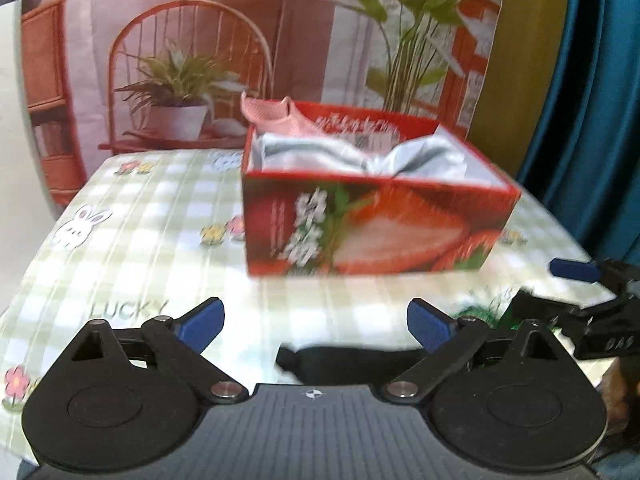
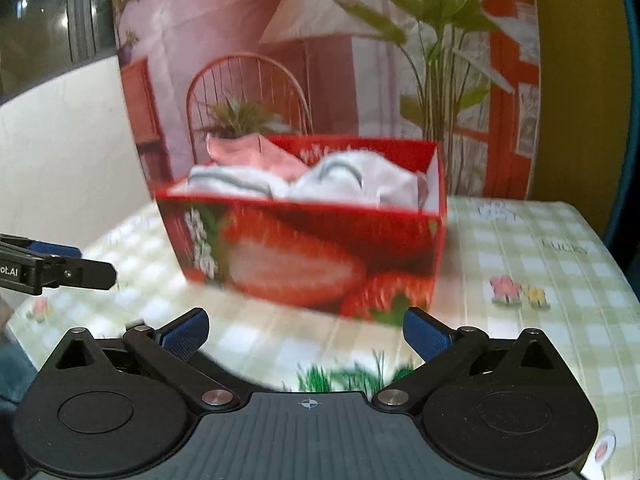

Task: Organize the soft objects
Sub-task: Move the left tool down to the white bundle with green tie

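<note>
A red strawberry-print box stands on the checked tablecloth. It holds a pink sock at the back and white-grey socks in front. A black sock lies on the cloth just ahead of my left gripper, which is open and empty. In the right wrist view the same box holds the pink sock and white socks. My right gripper is open and empty, short of the box.
The right gripper shows at the right edge of the left wrist view; the left gripper shows at the left edge of the right wrist view. A printed backdrop hangs behind the table. A white wall stands left.
</note>
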A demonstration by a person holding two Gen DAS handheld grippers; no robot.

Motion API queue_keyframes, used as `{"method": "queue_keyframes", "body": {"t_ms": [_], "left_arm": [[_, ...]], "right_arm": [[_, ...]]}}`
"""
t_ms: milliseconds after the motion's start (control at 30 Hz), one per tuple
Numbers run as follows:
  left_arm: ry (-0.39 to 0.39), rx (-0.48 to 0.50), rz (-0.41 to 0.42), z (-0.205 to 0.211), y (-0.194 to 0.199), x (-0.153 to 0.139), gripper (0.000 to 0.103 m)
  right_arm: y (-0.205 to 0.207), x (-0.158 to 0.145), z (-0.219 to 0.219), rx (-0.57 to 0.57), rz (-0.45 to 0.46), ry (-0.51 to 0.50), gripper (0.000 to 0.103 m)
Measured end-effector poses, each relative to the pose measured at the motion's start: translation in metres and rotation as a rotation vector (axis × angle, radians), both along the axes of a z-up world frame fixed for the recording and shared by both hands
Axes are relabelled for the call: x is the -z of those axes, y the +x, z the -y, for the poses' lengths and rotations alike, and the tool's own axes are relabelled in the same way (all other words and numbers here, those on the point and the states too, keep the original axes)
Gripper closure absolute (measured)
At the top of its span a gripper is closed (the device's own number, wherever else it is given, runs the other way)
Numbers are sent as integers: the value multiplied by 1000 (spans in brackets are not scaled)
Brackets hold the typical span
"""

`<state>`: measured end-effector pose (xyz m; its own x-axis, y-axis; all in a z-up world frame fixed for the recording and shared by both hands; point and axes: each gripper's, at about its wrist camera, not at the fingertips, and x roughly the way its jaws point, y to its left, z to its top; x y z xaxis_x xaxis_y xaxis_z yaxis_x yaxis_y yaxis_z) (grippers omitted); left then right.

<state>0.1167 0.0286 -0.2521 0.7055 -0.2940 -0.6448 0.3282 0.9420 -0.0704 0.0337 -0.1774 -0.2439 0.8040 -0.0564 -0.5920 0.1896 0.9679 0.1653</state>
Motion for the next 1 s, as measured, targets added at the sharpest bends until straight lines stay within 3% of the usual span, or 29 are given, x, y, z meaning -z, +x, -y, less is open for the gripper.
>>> {"method": "queue_keyframes", "body": {"t_ms": [133, 300, 433, 533, 633, 700, 767, 867, 933, 1000], "left_arm": [[30, -11, 7, -4, -15, 12, 5], [23, -7, -55, -8, -12, 21, 7], [9, -14, -77, -11, -10, 24, 8], [7, -13, -100, -13, -9, 28, 8], [4, -13, -115, -11, -13, 33, 15], [6, -15, -111, -11, -12, 35, 34], [-1, -19, -117, -13, -11, 36, 39], [-15, -13, -143, -14, -7, 40, 40], [-13, -5, -155, -13, -7, 42, 41], [-10, 6, -157, -10, -8, 42, 42]], "right_arm": [[-11, 9, -2, 15, -10, 40, 0], [-14, 8, -10, -13, -4, -7, 0], [-11, 12, -15, -56, -57, 1, 0], [-7, 22, -26, -82, -122, -56, 0], [-3, 30, -36, -122, -166, -108, 0], [0, 34, -41, -148, -190, -109, 0], [3, 38, -45, -171, -211, -121, 1], [7, 44, -51, -205, -233, -134, 5], [11, 50, -53, -217, -268, -139, 18], [15, 56, -53, -220, -292, -137, 19]]}}
